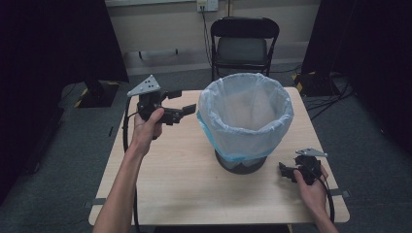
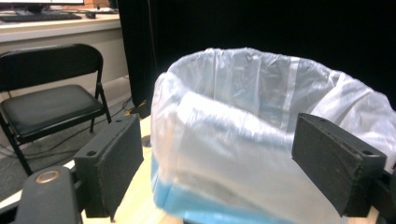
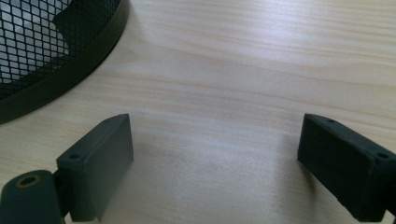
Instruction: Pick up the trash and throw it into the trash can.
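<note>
A black mesh bin (image 1: 240,165) stands in the middle of the wooden table (image 1: 184,184), lined with a translucent white and blue bag (image 1: 243,116) folded over its rim. My left gripper (image 1: 180,102) is held in the air just left of the bag's rim and points at it. Its jaws stand open with nothing pressed between them. In the left gripper view the bag (image 2: 243,121) bulges in front of the left gripper (image 2: 217,140). My right gripper (image 1: 286,172) rests low on the table right of the bin's base, open and empty. The right gripper (image 3: 215,126) faces bare wood beside the bin (image 3: 42,42).
A black folding chair (image 1: 243,43) stands behind the table; it is also in the left gripper view (image 2: 46,102). Dark curtains hang at both sides. Cables trail from both grippers over the table's near edge.
</note>
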Demonstrator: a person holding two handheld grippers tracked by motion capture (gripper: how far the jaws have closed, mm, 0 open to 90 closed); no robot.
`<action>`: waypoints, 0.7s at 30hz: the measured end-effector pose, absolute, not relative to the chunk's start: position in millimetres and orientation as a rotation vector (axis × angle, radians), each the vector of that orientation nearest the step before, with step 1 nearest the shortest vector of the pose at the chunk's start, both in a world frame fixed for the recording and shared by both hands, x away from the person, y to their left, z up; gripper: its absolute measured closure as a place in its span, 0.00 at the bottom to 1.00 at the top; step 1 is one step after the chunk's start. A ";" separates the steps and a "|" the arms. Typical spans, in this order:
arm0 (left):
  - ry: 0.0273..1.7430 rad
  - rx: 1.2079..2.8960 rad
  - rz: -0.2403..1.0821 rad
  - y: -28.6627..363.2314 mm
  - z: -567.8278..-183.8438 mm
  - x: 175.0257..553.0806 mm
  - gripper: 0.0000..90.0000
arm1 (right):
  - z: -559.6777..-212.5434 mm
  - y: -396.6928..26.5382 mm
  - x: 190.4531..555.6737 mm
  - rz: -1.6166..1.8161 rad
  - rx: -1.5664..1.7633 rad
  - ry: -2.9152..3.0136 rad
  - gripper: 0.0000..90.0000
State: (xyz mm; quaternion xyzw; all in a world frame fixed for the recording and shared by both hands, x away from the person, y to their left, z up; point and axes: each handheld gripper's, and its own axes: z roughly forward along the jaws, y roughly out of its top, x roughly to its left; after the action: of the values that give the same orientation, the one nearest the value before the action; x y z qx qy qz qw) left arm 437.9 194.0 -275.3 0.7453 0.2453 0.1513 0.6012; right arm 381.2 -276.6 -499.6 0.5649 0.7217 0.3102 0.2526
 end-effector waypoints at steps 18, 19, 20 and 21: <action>0.748 1.788 0.474 246.7 -329.2 405.6 0.19 | -499.7 -276.6 381.2 0.844 1.536 1.962 0.11; 0.748 1.788 0.474 246.7 -329.2 405.6 0.19 | -499.6 -276.6 381.2 0.843 1.536 1.962 0.11; 0.750 1.787 0.477 249.0 -331.7 403.7 0.19 | -499.6 -276.6 381.2 0.843 1.536 1.962 0.11; 0.751 1.777 0.470 250.8 -334.6 401.5 0.18 | -499.7 -276.6 381.2 0.844 1.536 1.962 0.11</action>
State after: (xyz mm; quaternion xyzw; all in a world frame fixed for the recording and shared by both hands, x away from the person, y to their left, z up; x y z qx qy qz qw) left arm 401.5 250.8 -334.6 0.7495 0.3169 0.1984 0.5463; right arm 381.2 -276.6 -499.7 0.5649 0.7217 0.3102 0.2526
